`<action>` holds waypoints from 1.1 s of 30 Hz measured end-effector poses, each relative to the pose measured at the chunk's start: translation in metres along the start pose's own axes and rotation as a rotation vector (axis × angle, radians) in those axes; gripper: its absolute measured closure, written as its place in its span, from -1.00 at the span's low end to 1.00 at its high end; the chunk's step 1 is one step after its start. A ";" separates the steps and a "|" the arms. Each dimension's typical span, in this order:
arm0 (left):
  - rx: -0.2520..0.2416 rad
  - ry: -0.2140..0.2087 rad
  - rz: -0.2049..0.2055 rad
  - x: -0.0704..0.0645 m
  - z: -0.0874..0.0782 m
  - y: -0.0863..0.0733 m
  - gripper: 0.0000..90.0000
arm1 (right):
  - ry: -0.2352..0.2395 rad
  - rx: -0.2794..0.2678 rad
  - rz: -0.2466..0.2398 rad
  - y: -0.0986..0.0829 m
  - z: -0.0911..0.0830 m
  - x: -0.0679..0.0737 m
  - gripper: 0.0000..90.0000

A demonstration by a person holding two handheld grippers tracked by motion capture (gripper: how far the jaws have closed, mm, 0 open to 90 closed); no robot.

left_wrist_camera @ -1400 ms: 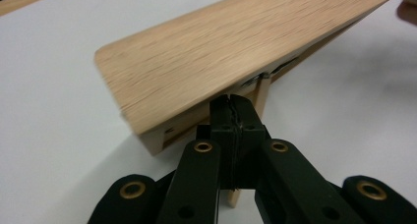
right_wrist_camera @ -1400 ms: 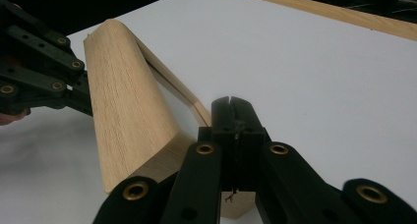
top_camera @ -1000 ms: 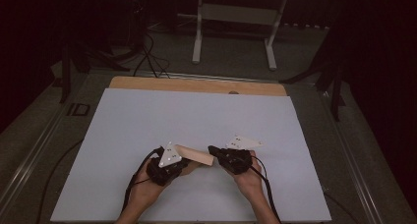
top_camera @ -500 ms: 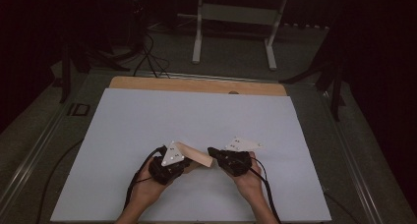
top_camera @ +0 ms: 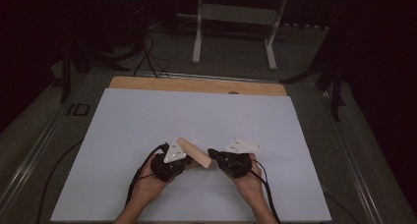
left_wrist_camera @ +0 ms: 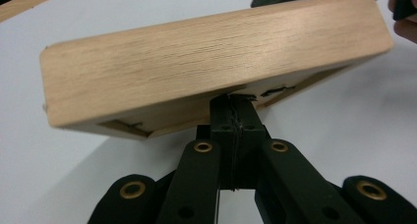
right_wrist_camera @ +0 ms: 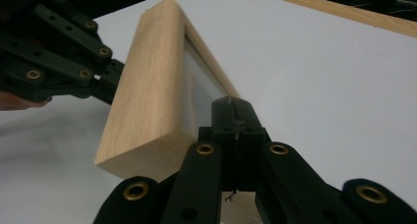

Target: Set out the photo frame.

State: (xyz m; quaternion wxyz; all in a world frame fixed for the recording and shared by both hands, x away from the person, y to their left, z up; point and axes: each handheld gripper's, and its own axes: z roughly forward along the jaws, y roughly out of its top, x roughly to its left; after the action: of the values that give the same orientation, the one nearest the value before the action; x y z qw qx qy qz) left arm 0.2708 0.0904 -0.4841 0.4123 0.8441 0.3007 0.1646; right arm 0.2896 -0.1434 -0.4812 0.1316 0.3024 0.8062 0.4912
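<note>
1. The left gripper [top_camera: 183, 161] and the right gripper [top_camera: 212, 156] each have their jaws closed tight on an edge of the wooden frame [top_camera: 194, 153], so it is held between them above the table [top_camera: 295, 135], near the person's side.
2. Compared with a second ago, the frame now stands more tilted, its far end raised higher.
3. In the right gripper view the frame [right_wrist_camera: 147, 96] shows a glass-like pane.
4. I judge they are turning it over together.
</note>
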 end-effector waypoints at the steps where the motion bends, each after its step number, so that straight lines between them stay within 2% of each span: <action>1: 0.000 0.003 0.001 0.000 0.001 0.001 0.99 | 0.002 0.001 0.000 0.000 0.000 0.000 1.00; 12: -0.006 0.019 0.004 0.007 0.010 0.006 0.99 | 0.022 0.015 -0.020 0.000 0.000 0.005 1.00; 15: -0.009 0.022 -0.005 0.009 0.014 0.006 0.99 | 0.046 0.019 -0.033 -0.001 0.003 0.008 1.00; 16: -0.005 0.030 -0.008 0.011 0.016 0.007 0.99 | 0.044 0.024 -0.042 -0.001 0.005 0.011 1.00; 19: -0.018 0.014 -0.026 0.014 0.018 0.006 0.99 | 0.020 0.032 -0.072 0.000 0.006 0.014 0.99; 23: -0.017 0.021 -0.015 0.013 0.019 0.008 0.99 | 0.007 0.024 -0.050 0.001 0.005 0.010 0.99; 33: -0.006 0.014 -0.009 0.016 0.028 0.019 0.98 | -0.010 0.016 -0.035 0.002 0.000 0.004 0.97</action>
State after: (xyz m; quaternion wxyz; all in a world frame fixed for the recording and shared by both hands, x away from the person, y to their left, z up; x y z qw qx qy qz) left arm 0.3046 0.0750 -0.4859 0.4133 0.8403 0.3070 0.1696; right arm 0.2872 -0.1409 -0.4793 0.1419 0.2920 0.8145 0.4809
